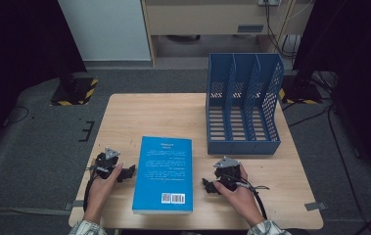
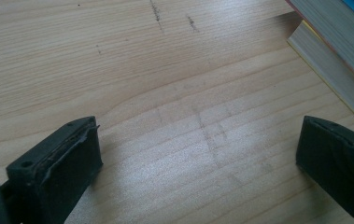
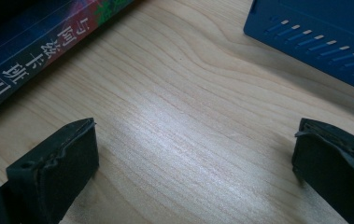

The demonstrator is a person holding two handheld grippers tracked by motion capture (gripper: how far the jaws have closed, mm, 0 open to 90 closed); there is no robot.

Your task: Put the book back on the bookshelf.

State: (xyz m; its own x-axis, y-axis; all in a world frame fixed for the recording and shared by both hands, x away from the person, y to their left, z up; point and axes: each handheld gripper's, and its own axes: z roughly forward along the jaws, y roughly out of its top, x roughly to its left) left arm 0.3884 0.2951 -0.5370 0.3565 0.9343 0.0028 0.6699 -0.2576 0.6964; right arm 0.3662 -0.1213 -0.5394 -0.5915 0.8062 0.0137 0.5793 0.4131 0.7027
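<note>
The blue book [image 1: 163, 175] lies flat on the bench [image 1: 173, 110] between my claws, long axis running away from me; left claw [image 1: 127, 172] and right claw [image 1: 208, 186] flank it equally near, both gaping empty

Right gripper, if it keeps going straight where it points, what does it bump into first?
Probably the blue book. In the high view the right gripper, jaws open, points across bare table at the book's edge, nothing between them.

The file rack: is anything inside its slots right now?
The file rack stands upright on the table, and its three slots look empty from the high view. The dividers hide part of each slot's floor, so something thin and flat there cannot be ruled out.
</note>
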